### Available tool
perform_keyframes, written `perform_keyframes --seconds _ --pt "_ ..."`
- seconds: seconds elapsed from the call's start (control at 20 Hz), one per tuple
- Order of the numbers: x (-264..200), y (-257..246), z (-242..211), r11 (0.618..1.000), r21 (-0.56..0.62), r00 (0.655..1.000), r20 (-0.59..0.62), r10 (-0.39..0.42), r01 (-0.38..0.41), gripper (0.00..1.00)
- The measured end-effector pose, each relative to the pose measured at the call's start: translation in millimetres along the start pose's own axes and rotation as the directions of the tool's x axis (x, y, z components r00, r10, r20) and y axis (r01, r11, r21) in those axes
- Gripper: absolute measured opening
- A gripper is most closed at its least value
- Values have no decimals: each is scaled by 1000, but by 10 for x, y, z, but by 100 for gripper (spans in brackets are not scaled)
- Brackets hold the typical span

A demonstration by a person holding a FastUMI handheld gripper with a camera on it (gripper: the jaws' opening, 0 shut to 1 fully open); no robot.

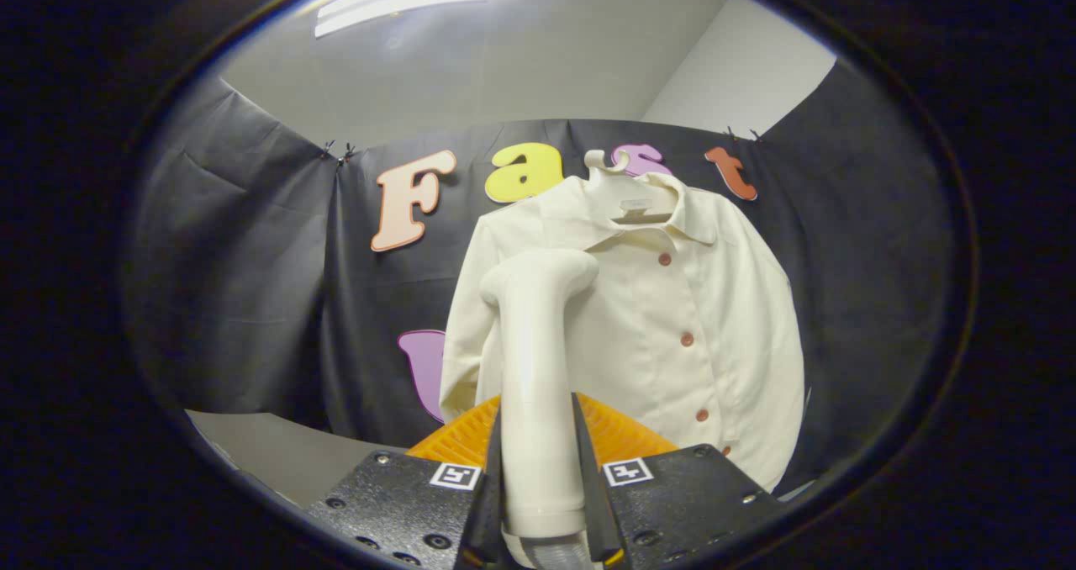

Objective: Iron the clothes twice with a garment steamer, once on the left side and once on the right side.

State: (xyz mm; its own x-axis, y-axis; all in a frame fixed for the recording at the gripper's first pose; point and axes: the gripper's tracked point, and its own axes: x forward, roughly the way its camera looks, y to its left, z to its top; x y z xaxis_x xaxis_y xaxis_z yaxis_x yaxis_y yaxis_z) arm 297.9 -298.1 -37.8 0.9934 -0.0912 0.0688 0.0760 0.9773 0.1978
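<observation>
1. Gripper view: the gripper (538,469) is seen closed on the handle of the garment steamer (538,368), with one finger pressed against each side of the handle, so that the steamer is held upright between them.
2. The steamer's head is turned towards the cream shirt (639,326) and is seen in front of the shirt's left half as viewed, near the shoulder and sleeve; whether it touches the cloth cannot be told.
3. The shirt is hung on a pale hanger (618,185) against the black cloth wall (252,301), beyond the fingers, with a row of reddish buttons (687,339) down its front.
4. An orange ribbed object (458,440) is seen just behind the fingers, below the shirt's hem; what it is cannot be told.
5. As to progress, it is judged that the steamer has been picked up and brought to one side of the shirt, high up, as for the start of a downward pass.
6. No sign of a finished pass is given by the cloth; at least the pass on the buttoned side is judged to remain.
</observation>
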Motion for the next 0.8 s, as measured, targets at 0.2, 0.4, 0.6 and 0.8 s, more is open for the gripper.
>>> perform_keyframes --seconds 0.2,0.4,0.6,0.8 --pt "-99 -137 -270 1000 28 999 -46 2 0 38" --pt "-217 -236 -510 999 35 996 -89 6 -3 38" --pt "-349 -322 -757 998 60 992 -126 11 -3 39" --pt "-473 -430 -1018 996 85 987 -160 9 5 39"
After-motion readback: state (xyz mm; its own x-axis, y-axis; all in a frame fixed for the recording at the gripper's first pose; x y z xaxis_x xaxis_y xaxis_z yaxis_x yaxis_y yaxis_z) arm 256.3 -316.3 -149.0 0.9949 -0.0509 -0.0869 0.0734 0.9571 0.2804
